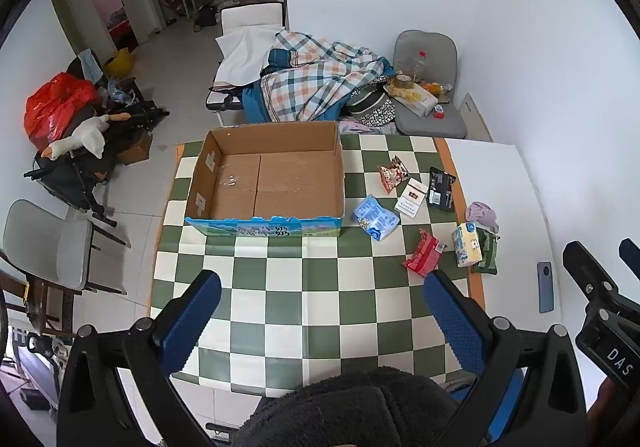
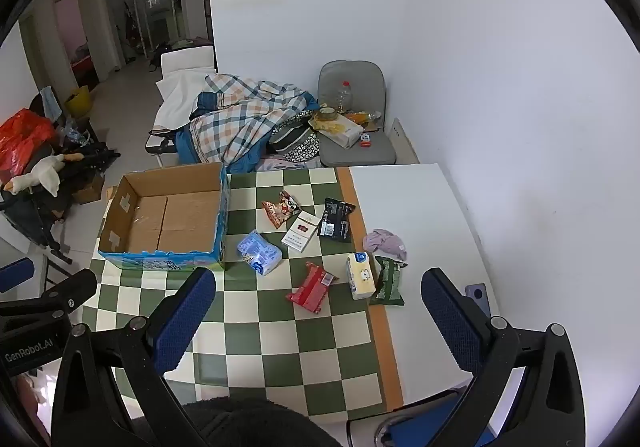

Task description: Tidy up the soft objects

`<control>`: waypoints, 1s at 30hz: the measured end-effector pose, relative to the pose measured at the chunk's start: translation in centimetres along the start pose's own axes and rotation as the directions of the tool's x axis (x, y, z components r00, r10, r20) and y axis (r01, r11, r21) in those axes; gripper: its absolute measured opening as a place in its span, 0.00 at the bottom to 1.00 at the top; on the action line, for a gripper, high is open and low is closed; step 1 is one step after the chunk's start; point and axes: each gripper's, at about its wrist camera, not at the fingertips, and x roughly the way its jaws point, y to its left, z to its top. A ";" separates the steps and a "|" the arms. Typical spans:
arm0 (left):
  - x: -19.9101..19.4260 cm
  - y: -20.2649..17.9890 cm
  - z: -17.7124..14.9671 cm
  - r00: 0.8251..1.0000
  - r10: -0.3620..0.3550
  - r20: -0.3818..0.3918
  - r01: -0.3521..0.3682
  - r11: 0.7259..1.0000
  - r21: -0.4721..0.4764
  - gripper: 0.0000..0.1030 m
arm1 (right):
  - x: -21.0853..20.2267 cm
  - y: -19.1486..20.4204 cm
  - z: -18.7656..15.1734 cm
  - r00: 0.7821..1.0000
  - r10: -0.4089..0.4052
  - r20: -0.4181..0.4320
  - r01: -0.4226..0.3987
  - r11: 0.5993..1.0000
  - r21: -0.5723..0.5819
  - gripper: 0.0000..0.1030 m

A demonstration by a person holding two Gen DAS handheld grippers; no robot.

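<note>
Currently both the left gripper and right gripper hover with fingers spread wide, grasping nothing. Soft packets lie on the checkered worktop beside the empty cardboard box: blue tissue pack, red pouch, possibly a crumpled cloth.

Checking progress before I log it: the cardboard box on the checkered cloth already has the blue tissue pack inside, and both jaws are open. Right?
Not quite. The cardboard box is empty; the blue tissue pack lies on the cloth beside it, as the right wrist view shows. Both jaws are open.
</note>
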 end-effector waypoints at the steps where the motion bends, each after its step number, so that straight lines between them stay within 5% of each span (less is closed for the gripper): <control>1: 0.0 0.0 0.0 1.000 0.002 0.003 -0.002 1.000 0.000 1.00 | 0.0 -0.1 0.0 1.000 0.001 -0.001 -0.001 1.000 0.001 1.00; 30: 0.1 0.4 0.0 1.000 -0.007 -0.004 0.007 1.000 -0.022 1.00 | 0.2 -0.3 0.1 1.000 0.001 0.003 -0.001 1.000 -0.013 1.00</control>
